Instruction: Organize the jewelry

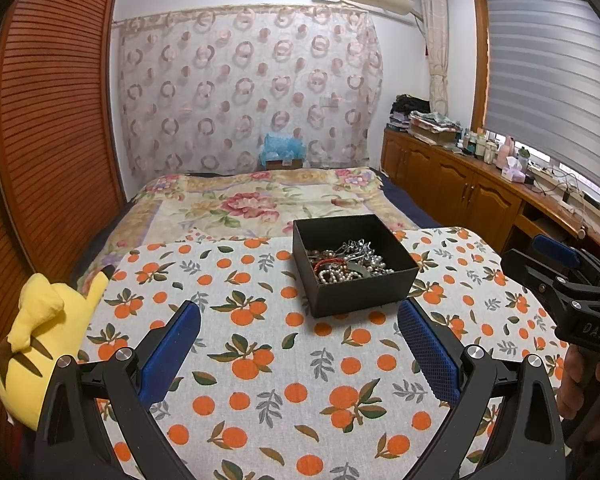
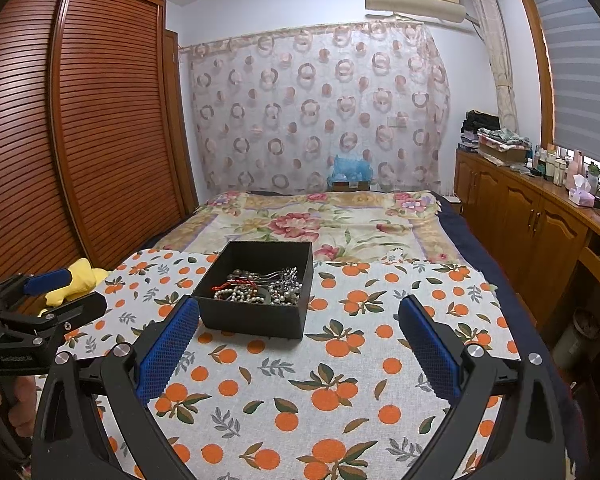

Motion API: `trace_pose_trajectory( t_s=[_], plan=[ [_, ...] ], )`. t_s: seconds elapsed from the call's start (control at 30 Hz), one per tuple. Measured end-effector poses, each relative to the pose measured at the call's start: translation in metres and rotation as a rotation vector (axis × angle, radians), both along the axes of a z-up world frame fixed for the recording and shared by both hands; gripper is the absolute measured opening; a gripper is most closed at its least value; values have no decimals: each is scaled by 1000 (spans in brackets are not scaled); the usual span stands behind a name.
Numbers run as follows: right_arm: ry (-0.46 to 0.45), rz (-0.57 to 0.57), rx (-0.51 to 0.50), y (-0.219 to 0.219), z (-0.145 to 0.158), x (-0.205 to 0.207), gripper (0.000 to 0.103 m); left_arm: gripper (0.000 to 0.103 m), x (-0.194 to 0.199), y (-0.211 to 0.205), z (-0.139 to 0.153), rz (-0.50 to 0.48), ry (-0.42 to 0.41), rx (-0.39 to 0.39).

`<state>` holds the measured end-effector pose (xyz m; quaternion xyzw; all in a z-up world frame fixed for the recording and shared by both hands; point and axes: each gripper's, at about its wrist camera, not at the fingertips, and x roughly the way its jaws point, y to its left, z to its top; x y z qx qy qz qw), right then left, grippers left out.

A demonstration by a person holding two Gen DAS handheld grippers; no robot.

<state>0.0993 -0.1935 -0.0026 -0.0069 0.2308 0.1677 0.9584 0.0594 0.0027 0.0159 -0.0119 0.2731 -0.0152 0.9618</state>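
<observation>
A black open box [image 1: 364, 290] sits on the orange-print cloth [image 1: 260, 360]; it also shows in the right wrist view [image 2: 256, 318]. Inside lies a tangle of jewelry [image 1: 350, 262]: pearl strands, silver pieces, a red cord, seen too in the right wrist view [image 2: 260, 286]. My left gripper [image 1: 300, 320] is open and empty, short of the box. My right gripper [image 2: 300, 314] is open and empty, its left finger [image 2: 168, 350] close to the box's near-left corner. Each gripper shows at the edge of the other's view: the right one [image 1: 568, 280], the left one [image 2: 40, 308].
A yellow plush toy [image 1: 40, 340] lies at the cloth's left edge. The floral bed cover [image 1: 260, 200] stretches behind the box. A slatted wooden wardrobe [image 2: 80, 120] stands left, wooden cabinets [image 2: 540, 216] with bottles right.
</observation>
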Motion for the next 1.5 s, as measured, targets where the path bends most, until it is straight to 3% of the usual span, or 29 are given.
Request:
trace_pose_trajectory(
  t_s=[1.5],
  plan=[
    [3, 4, 3, 2, -5, 1, 100, 95, -6, 2, 0, 8, -8, 9]
  ],
)
